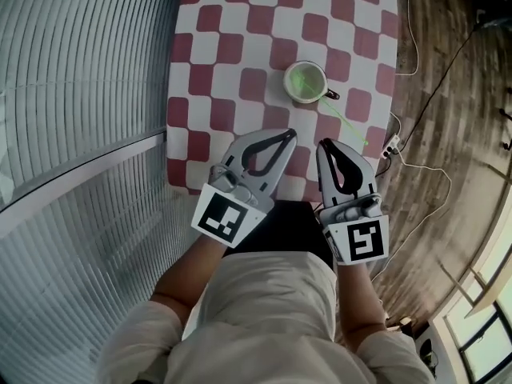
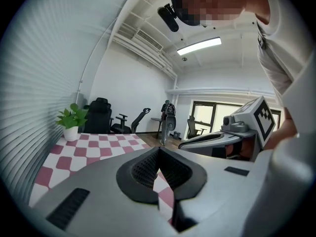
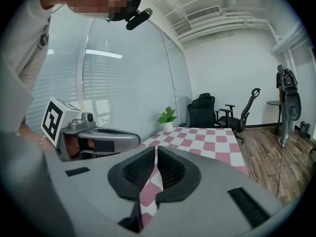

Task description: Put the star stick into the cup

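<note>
Thin green star stick (image 1: 349,125) aslant in upright handled cup (image 1: 290,77)

soft ceiling and window light, sharp centres, strong fisheye bending at edges.

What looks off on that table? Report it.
Nothing is spilled or damaged. The cup stands upright on the checkered table, but the thin green star stick leans far out over its rim, toward the table's right edge in the head view, so it looks askew.
</note>
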`<state>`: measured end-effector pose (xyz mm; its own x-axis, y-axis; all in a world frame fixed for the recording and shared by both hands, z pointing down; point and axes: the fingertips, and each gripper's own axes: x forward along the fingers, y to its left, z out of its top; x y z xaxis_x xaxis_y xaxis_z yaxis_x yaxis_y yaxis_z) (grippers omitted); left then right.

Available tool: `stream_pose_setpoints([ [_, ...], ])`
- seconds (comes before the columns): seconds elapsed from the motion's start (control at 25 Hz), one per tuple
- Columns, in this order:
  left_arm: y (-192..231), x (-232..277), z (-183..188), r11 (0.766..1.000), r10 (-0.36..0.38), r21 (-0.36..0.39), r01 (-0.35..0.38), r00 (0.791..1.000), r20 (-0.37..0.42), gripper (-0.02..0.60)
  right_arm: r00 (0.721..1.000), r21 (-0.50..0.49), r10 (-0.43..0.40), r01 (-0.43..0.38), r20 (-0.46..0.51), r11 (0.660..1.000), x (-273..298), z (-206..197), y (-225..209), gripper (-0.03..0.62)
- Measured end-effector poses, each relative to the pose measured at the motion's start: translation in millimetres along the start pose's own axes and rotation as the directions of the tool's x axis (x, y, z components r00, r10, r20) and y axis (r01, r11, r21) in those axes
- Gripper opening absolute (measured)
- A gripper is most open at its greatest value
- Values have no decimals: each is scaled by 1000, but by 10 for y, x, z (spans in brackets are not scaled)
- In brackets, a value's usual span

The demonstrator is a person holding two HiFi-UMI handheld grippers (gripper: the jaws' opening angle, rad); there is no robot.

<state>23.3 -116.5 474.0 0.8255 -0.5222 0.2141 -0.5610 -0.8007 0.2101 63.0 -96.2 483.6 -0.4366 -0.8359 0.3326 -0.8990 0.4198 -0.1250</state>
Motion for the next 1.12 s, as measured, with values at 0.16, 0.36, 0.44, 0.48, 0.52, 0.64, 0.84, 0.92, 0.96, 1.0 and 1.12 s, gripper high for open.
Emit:
stream_pose_setpoints([
  [0.16, -86, -114, 336, 1000, -7, 10, 7, 1000, 23, 31, 999, -22, 10, -10, 31, 1000, -137, 353, 92, 38],
  [0.36, -160, -182, 667, 999, -19, 40, 17, 998, 66, 31, 998, -55, 7, -3, 69, 998, -275, 715, 123, 34],
  [0.44, -236, -241, 773, 997, -30, 67, 26, 998, 58, 31, 997, -61, 3, 2, 82, 998, -368, 857, 158, 32],
  [0.48, -275, -271, 826, 996, -35, 80, 30, 998, 54, 31, 996, -68, 4, 2, 87, 998, -411, 927, 181, 32],
  [0.52, -310, -295, 881, 995, -39, 93, 34, 998, 53, 31, 996, -78, 7, 0, 90, 997, -449, 996, 201, 31],
  [0.64, -384, -339, 1047, 993, -50, 113, 43, 997, 62, 31, 994, -112, 12, 0, 109, 994, -535, 1214, 245, 31],
  [0.84, -525, -443, 1239, 990, -60, 133, 52, 996, 63, 31, 988, -103, 10, 6, 153, 995, -683, 1534, 341, 31],
  [0.92, -598, -486, 1317, 989, -62, 137, 52, 996, 71, 31, 983, -83, 0, 15, 181, 996, -760, 1678, 375, 31],
  [0.96, -631, -503, 1370, 988, -64, 142, 52, 995, 77, 31, 982, -81, -2, 17, 191, 997, -799, 1738, 381, 31],
  [1.0, -659, -519, 1433, 987, -66, 151, 53, 994, 85, 31, 980, -83, -1, 18, 200, 996, -835, 1794, 382, 31],
  [1.12, -744, -590, 1629, 985, -70, 166, 51, 992, 109, 31, 974, -92, 5, 16, 226, 996, -941, 1959, 398, 31],
])
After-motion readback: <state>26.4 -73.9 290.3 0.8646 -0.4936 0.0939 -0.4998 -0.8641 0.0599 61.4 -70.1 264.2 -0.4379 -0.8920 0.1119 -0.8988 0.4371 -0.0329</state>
